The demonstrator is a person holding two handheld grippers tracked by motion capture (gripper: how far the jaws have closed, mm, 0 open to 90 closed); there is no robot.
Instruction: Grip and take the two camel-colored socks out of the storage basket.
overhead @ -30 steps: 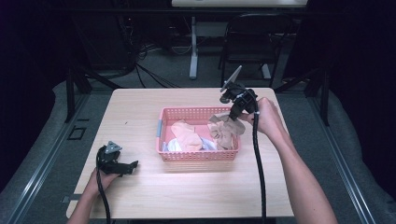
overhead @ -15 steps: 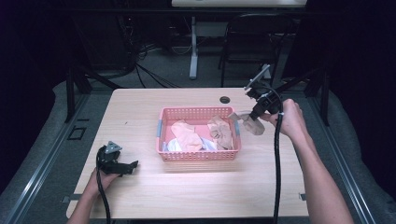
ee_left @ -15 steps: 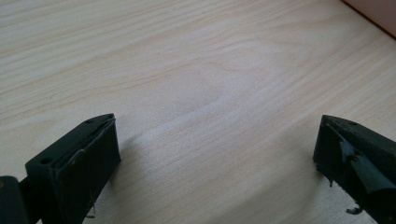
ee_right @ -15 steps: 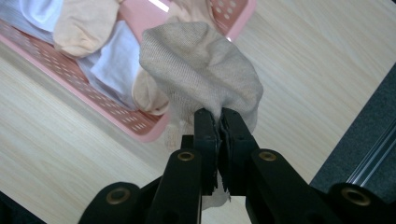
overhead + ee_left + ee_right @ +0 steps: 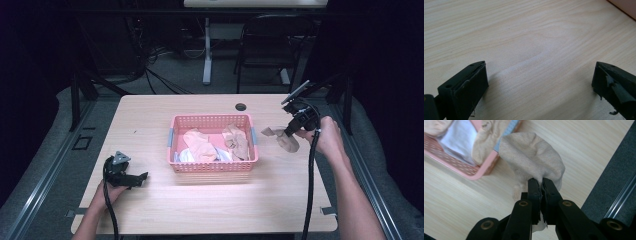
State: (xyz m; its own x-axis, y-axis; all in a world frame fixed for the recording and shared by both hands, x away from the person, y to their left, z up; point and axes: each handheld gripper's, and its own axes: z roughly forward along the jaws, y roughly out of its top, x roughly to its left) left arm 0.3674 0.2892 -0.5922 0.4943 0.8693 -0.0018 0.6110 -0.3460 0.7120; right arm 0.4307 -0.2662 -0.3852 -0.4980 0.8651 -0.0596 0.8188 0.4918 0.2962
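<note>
We hold a sock (image 5: 534,162) pinched in the right gripper (image 5: 541,185), clear of the basket (image 5: 212,166); next, lower and release. Left gripper (image 5: 539,82) rests with jaws spread.

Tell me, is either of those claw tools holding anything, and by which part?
The right gripper pinches a beige sock by a bunched fold of its fabric, beside the pink basket. The left gripper is open, holding nothing.
</note>
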